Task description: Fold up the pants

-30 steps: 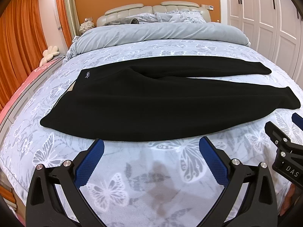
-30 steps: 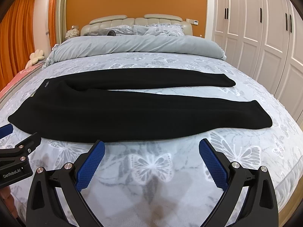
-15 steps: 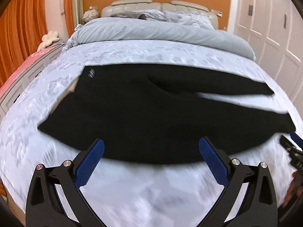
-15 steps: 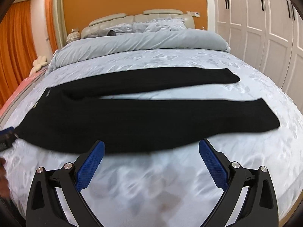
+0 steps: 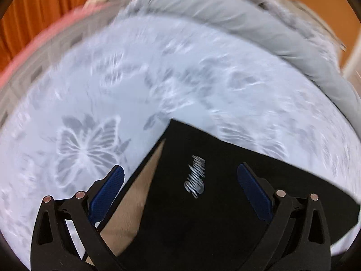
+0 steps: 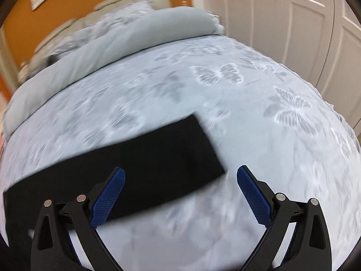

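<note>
We see the black pants lying flat lengthwise across the bed — waistband under the wide-open, empty left gripper, leg end by the equally spread, empty right gripper.

Bedspread past pants bare — duvet farther.

pants cropped, bedding motion-blurred

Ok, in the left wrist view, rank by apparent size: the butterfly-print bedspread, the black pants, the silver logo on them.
1. Pale butterfly-print bedspread, covers most of the view.
2. Black knit pants, enlarged by nearness to the camera.
3. Silver script logo, smallest by far.
</note>
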Action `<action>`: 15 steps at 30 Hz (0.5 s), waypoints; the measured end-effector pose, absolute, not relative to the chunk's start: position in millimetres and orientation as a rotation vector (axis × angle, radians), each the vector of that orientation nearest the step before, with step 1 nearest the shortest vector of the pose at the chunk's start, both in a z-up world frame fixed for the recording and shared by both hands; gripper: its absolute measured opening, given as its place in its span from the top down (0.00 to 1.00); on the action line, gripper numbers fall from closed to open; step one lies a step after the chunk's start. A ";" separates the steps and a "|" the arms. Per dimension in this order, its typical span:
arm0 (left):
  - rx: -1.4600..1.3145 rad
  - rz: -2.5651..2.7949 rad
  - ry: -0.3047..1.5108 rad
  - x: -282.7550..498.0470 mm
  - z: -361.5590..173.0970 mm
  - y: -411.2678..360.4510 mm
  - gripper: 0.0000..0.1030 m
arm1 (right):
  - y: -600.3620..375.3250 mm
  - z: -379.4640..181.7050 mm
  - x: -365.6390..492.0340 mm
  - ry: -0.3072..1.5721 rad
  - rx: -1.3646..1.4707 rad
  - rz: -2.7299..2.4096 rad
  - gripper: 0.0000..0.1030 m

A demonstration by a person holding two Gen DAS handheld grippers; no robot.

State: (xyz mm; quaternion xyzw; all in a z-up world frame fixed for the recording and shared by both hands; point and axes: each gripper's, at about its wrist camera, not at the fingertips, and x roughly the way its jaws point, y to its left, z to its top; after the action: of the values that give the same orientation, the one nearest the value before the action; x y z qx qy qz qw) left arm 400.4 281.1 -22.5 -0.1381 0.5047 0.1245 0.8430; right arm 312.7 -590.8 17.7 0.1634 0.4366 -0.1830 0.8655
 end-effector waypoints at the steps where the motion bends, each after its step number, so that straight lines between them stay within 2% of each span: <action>1: -0.329 0.266 1.097 409.0 -34.6 288.7 0.05 | -596.6 12.2 323.6 0.935 0.337 -0.383 0.05; 6: -0.383 0.246 1.144 424.8 -67.0 293.7 0.05 | -610.7 -20.6 363.0 1.041 0.276 -0.432 0.05; 8: -0.316 0.230 1.123 428.6 -68.5 284.6 0.05 | -608.8 -29.4 370.8 1.050 0.276 -0.408 0.11; 10: -0.267 0.222 1.125 430.9 -68.3 278.0 0.16 | -602.5 -33.9 372.1 1.051 0.287 -0.364 0.38; 11: -0.251 0.222 1.125 431.6 -67.1 277.9 0.37 | -596.1 -31.5 371.3 1.034 0.266 -0.349 0.52; 12: -0.238 0.225 1.126 431.1 -64.7 279.0 0.63 | -595.7 -29.2 371.3 1.029 0.269 -0.324 0.69; 13: -0.270 0.191 1.130 428.9 -59.9 282.5 0.73 | -595.0 -24.9 369.4 1.023 0.292 -0.306 0.89; 15: -0.337 0.157 1.109 421.3 -45.4 287.7 0.79 | -589.7 -2.8 357.3 0.957 0.295 -0.299 0.90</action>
State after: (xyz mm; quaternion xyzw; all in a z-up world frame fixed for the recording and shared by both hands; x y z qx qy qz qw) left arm 421.3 287.7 -45.4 -0.1589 0.5236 0.0742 0.8337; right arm 357.3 -589.7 -2.8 0.1410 0.4570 -0.1428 0.8665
